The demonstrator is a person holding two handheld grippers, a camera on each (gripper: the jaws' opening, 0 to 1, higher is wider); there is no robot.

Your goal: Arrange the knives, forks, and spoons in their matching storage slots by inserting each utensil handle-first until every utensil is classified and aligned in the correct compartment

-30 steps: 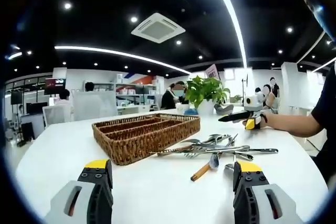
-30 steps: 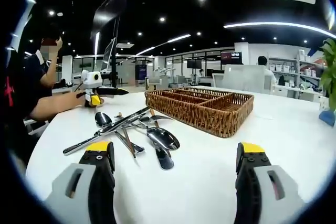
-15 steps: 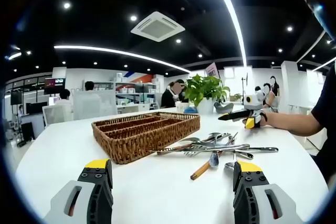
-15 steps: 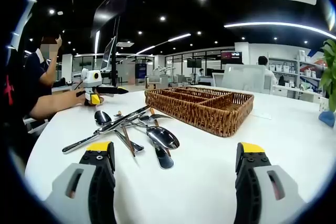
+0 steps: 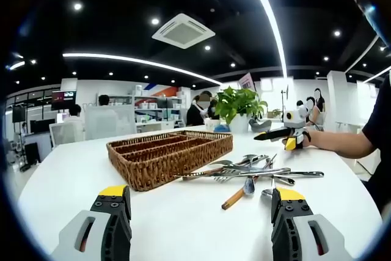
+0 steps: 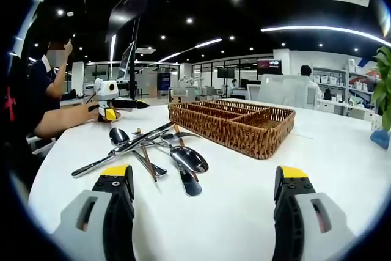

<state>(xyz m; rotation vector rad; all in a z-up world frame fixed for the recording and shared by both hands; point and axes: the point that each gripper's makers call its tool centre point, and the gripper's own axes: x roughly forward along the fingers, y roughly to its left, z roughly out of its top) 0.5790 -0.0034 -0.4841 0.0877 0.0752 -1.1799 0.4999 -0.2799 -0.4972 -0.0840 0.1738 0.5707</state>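
Left gripper view: released left gripper [image 5: 198, 212] faces piled utensils [image 5: 256, 172] beside wicker tray [image 5: 168, 156]; right gripper [image 6: 204, 197] released.

Wicker tray [image 5: 165, 160] with long compartments; mixed utensil pile [image 5: 256, 172] flat on table beside it.

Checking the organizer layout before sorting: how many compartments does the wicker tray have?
3 can be made out in the wicker tray, running side by side along its length: near, middle and far. The low angle may hide further dividers.
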